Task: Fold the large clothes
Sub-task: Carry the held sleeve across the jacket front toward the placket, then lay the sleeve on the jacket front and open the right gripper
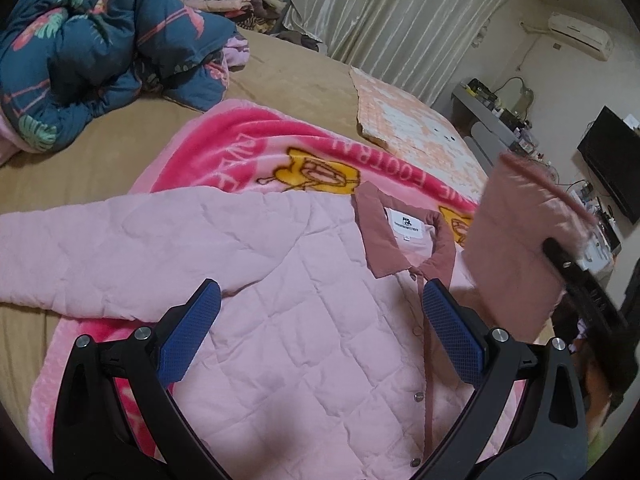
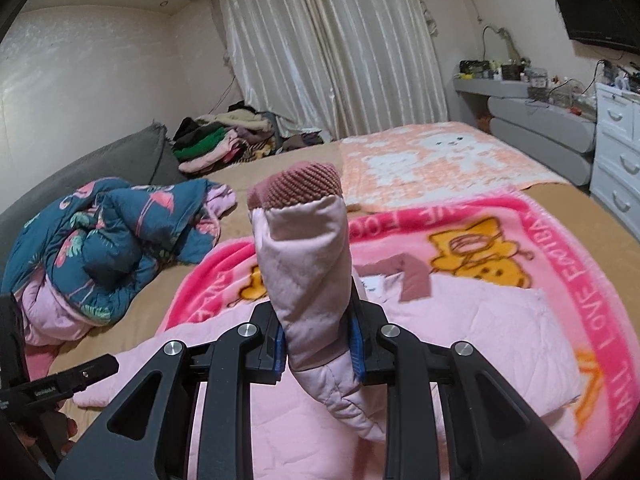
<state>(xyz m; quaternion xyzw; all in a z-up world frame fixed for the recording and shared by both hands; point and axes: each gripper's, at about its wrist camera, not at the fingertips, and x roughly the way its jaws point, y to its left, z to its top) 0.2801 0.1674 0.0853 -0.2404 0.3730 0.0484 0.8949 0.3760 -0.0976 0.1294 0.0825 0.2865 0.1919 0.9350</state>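
A pale pink quilted jacket (image 1: 304, 320) with a dusty-rose collar (image 1: 380, 236) lies front-up on a pink cartoon blanket (image 1: 256, 156) on the bed. My left gripper (image 1: 320, 304) is open and empty, hovering over the jacket's chest, blue pads wide apart. My right gripper (image 2: 318, 344) is shut on the jacket's sleeve (image 2: 308, 268) and holds it upright off the bed, its ribbed rose cuff (image 2: 300, 188) on top. The lifted sleeve also shows in the left wrist view (image 1: 520, 248) at the right. The jacket's other sleeve (image 1: 100, 252) lies spread to the left.
A crumpled dark blue flamingo quilt (image 1: 92, 56) lies at the bed's far left. A peach patterned blanket (image 2: 436, 160) covers the far right of the bed. A pile of clothes (image 2: 224, 136) sits by the curtains. A white dresser (image 2: 618, 152) stands at the right.
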